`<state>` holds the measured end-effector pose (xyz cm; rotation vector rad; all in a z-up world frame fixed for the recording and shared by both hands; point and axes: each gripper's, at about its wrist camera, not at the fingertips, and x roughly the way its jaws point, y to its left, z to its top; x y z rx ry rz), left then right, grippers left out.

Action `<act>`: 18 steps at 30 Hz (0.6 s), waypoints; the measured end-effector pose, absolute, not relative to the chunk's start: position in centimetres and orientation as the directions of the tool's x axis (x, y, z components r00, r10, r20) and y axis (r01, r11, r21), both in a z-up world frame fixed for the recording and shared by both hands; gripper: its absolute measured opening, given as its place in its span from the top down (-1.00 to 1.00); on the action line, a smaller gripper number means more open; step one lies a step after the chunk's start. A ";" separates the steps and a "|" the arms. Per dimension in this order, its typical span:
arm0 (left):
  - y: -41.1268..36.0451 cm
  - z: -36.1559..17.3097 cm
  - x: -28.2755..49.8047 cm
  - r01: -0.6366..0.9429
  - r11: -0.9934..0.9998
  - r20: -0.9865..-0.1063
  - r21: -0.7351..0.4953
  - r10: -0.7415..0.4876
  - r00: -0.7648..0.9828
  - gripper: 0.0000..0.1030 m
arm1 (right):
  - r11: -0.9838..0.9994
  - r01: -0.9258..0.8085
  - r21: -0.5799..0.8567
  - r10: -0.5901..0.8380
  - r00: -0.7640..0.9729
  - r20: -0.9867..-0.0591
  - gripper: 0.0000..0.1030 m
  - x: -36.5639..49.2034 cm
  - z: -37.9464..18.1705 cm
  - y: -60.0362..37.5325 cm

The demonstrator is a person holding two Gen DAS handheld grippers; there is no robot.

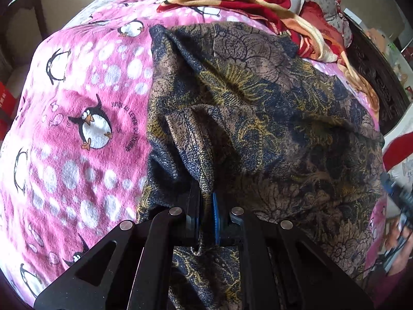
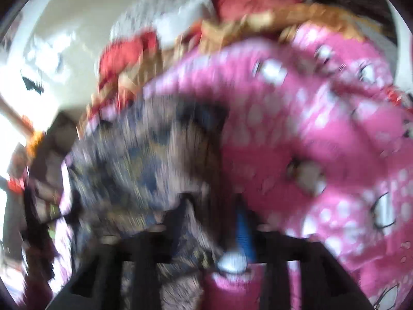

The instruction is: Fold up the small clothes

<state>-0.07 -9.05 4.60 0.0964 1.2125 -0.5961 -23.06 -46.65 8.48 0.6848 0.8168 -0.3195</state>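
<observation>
A dark floral garment in navy, brown and gold lies spread and rumpled on a pink penguin blanket. My left gripper is shut on a hemmed fold of the garment at its near edge. The right wrist view is badly blurred by motion. In it the same garment fills the left and centre, and the blanket the right. My right gripper has garment cloth lying between its fingers, with one blue pad showing. Whether it is closed on the cloth is unclear.
A red and tan patterned blanket is bunched at the far side of the bed. A dark carved bed frame runs along the right. A cardboard box stands off the bed at the far left.
</observation>
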 end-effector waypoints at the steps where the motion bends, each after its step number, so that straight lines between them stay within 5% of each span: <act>1: -9.0 4.8 0.0 0.481 0.843 -0.898 -0.241 -0.382 0.219 0.87 | 0.738 0.508 0.444 -0.024 0.678 -0.735 0.06 -23.2 9.2 -47.0; 4: -9.1 5.2 -0.2 0.494 0.841 -0.895 -0.221 -0.376 0.241 0.85 | 0.745 0.501 0.441 -0.046 0.697 -0.715 0.13 -21.1 10.6 -48.2; 6: -9.3 5.2 -0.2 0.496 0.843 -0.894 -0.207 -0.369 0.254 0.84 | 0.775 0.474 0.419 -0.037 0.695 -0.718 0.34 -18.8 10.6 -47.7; 13: -8.8 5.0 0.4 0.473 0.841 -0.878 -0.263 -0.412 0.244 0.64 | 0.760 0.564 0.323 -0.134 0.623 -0.771 0.37 -13.7 6.9 -49.1; 16: -7.6 6.8 0.0 0.478 0.841 -0.848 -0.255 -0.432 0.307 0.32 | 0.749 0.558 0.357 -0.116 0.641 -0.759 0.36 -14.9 7.7 -49.4; 18: -6.9 8.0 -0.4 0.482 0.835 -0.813 -0.266 -0.463 0.353 -0.08 | 0.755 0.557 0.344 -0.130 0.643 -0.755 0.35 -16.0 8.7 -48.8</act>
